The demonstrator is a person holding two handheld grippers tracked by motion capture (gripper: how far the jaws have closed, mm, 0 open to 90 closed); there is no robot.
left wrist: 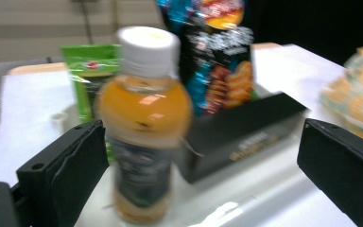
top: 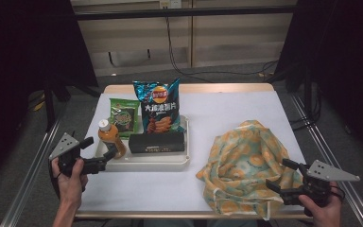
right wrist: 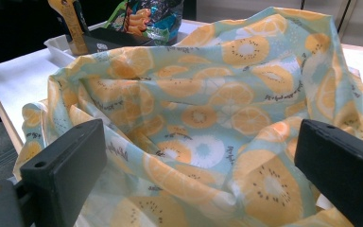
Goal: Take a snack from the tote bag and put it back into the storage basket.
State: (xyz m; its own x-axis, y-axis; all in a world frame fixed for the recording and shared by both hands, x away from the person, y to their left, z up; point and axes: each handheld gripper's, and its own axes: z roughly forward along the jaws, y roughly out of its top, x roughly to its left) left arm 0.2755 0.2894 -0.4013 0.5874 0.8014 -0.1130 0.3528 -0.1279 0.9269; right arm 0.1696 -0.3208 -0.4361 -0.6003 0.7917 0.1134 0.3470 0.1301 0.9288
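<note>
Two grippers were in use: the left gripper (top: pixel 105 152) stood with its jaws released and spread wide at the near left corner of the white tray (top: pixel 149 161), the orange drink bottle (left wrist: pixel 144 127) upright between them, close against the left pad and well clear of the right one. The bottle stood in the tray beside a black box (top: pixel 156 142), with a blue chip bag (top: pixel 159 106) and a green packet (top: pixel 124 116) behind. The right gripper (top: pixel 278 175) was likewise released, jaws apart, at the near edge of the fruit-print cloth bag (top: pixel 246 165) on the table (top: pixel 227 109).
</note>
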